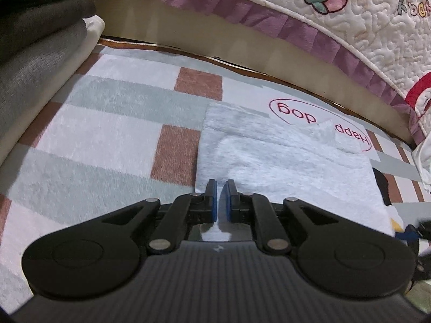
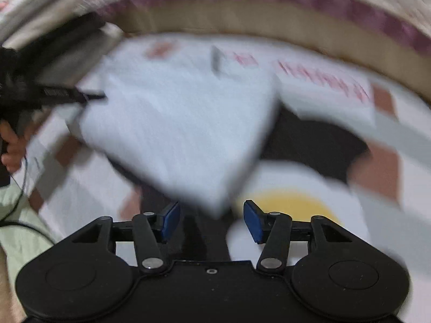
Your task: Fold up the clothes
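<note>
Nearest the left wrist camera, the left claw [image 1: 221, 188] is pinched almost closed on the near edge of a pale white garment [image 1: 282, 158], which lies partly folded on a checked blanket [image 1: 107, 140] below a quilted bedspread [image 1: 350, 27]. Folded grey clothes [image 1: 32, 53] are stacked at far left. In the blurred right wrist view, the right claw [image 2: 212, 220] stands open and empty, just short of the garment's near corner [image 2: 215, 204].
</note>
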A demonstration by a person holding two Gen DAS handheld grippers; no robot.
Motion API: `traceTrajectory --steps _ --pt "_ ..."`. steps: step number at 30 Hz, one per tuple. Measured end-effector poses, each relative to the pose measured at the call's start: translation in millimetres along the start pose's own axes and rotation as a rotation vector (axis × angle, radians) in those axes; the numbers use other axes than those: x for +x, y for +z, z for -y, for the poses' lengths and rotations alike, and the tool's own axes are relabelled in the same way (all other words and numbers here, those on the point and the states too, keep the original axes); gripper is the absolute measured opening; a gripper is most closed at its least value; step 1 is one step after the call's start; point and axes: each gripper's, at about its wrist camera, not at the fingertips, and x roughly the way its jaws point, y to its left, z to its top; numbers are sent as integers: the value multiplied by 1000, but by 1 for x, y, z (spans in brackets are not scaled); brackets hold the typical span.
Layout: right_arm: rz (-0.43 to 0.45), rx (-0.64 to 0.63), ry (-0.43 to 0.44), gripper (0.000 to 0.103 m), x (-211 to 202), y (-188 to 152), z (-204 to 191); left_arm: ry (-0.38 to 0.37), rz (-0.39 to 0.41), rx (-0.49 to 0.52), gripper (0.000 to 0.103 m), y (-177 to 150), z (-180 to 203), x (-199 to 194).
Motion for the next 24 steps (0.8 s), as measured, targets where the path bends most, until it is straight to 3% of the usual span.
traceTrajectory --steps 2,4,9,15,18,19,20,24 --pt "-4 129 46 58 -11 -7 9 -3 -2 -7 8 0 -1 -1" --pt "7 355 157 58 -7 -11 27 -2 -5 -5 8 0 0 0" --pt "78 703 309 58 23 -18 37 -24 -10 -27 8 2 -5 1" --pt "233 1025 314 62 45 -33 33 -53 7 -96 6 2 -16 3" --pt "294 1038 306 67 53 -28 22 -17 42 -46 6 3 -9 4" --pt "287 980 279 54 53 -19 19 -6 49 -24 6 3 -6 5" --pt "293 908 256 27 52 -10 19 6 57 -2 5 3 -4 5" --pt "411 517 151 22 26 24 9 -71 18 -62 6 0 -9 -3"
